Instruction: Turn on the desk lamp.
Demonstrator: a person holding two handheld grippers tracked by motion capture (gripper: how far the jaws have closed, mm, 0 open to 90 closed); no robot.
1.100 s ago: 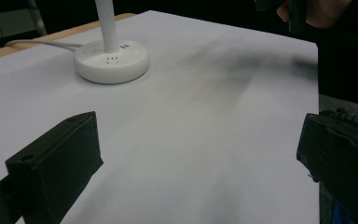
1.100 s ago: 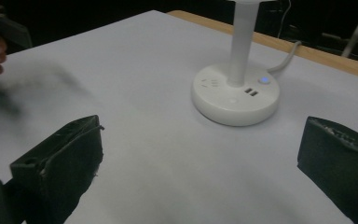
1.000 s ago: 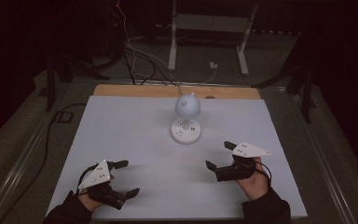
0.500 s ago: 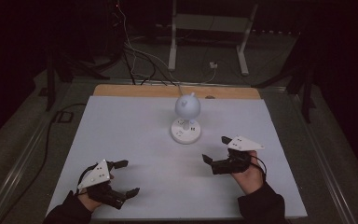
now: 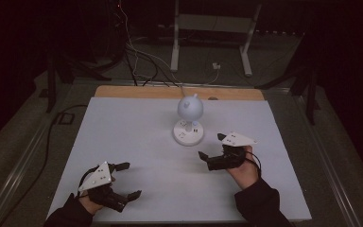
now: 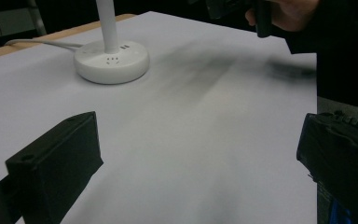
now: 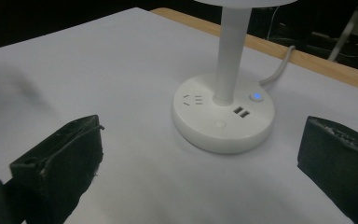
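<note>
White lamp [image 5: 189, 122] standing at the table's [image 5: 123, 127] far middle, blue light [image 7: 257, 96] glowing on its base. Right gripper [image 5: 211, 151] hovering just beside that base, jaws spread, holding nothing. Left gripper [image 5: 128, 180] sitting near the front-left edge, likewise spread and empty.

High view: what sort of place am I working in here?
Probably a dim lab or recording bench: a white table with just a lamp, loose cables and a metal stand on the floor behind.

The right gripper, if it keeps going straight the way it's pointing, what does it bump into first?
Most likely the round white base of the lamp. The right gripper has its jaws open toward it, with bare table between. The exact gap is hard to judge.
</note>
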